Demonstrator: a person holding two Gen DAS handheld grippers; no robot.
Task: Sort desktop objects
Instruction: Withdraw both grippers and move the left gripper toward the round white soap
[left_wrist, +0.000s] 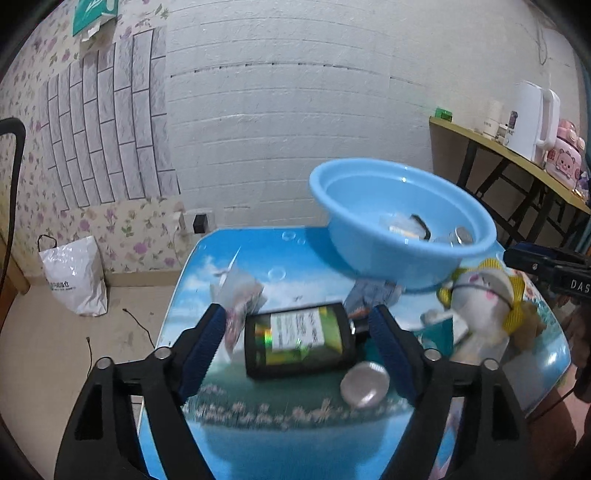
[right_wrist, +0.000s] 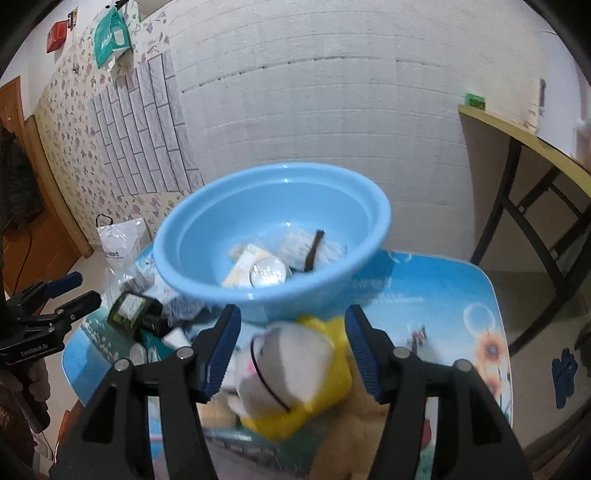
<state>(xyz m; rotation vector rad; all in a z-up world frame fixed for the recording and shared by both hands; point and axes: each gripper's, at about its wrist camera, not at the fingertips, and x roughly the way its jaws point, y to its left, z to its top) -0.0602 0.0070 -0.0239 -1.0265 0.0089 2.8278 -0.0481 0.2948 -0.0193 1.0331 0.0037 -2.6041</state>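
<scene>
Glossy printed tabletop (left_wrist: 280, 435) carries round plastic basin (left_wrist: 369, 254), fuzzy plush toy (right_wrist: 295, 373)

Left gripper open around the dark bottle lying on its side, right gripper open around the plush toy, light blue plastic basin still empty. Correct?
Not quite: the light blue plastic basin already holds several small items, as the right wrist view shows. The rest stands: left gripper open around the dark bottle lying on its side, right gripper open around the plush toy.
</scene>
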